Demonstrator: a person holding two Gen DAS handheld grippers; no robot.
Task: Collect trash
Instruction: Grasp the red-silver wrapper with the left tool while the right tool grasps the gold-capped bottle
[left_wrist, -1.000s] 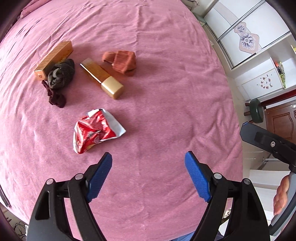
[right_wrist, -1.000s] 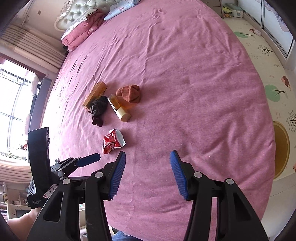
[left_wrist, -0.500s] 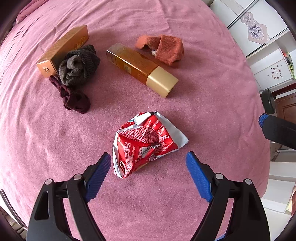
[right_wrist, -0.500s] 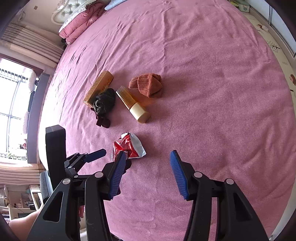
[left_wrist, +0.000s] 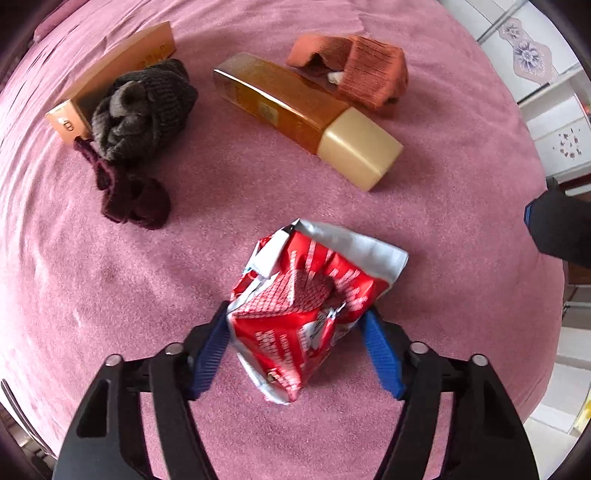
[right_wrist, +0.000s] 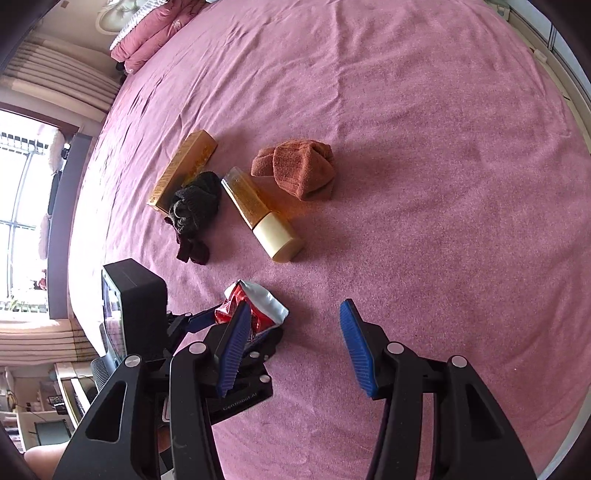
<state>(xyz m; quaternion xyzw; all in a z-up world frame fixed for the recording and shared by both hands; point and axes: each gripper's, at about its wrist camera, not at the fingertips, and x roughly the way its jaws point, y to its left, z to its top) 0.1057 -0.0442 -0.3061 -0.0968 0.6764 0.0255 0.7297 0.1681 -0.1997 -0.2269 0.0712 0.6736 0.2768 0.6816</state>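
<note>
A crumpled red and silver snack wrapper (left_wrist: 306, 314) lies on the pink bedspread (left_wrist: 92, 288). My left gripper (left_wrist: 295, 312) points straight down over it. Its jaws are closing, the wrapper fills the gap between them, and both blue pads (left_wrist: 210, 347) touch its sides. In the right wrist view the wrapper (right_wrist: 262, 302) shows partly behind my right gripper's left finger, with the left gripper (right_wrist: 192, 321) beside it. My right gripper (right_wrist: 294, 306) hovers open over bare bedspread just right of the wrapper, with nothing between its fingers.
Beyond the wrapper lie an amber bottle with a cream cap (left_wrist: 306, 114), a gold box (left_wrist: 110, 74), a dark grey sock (left_wrist: 144, 110), a maroon sock (left_wrist: 133, 199) and an orange sock (left_wrist: 362, 74). Pillows (right_wrist: 147, 40) sit at the bed's head, a window (right_wrist: 18, 184) at the left.
The left gripper came down over the wrapper and its jaws narrowed onto it. The right gripper moved forward and lower toward the same spot, its opening unchanged.
</note>
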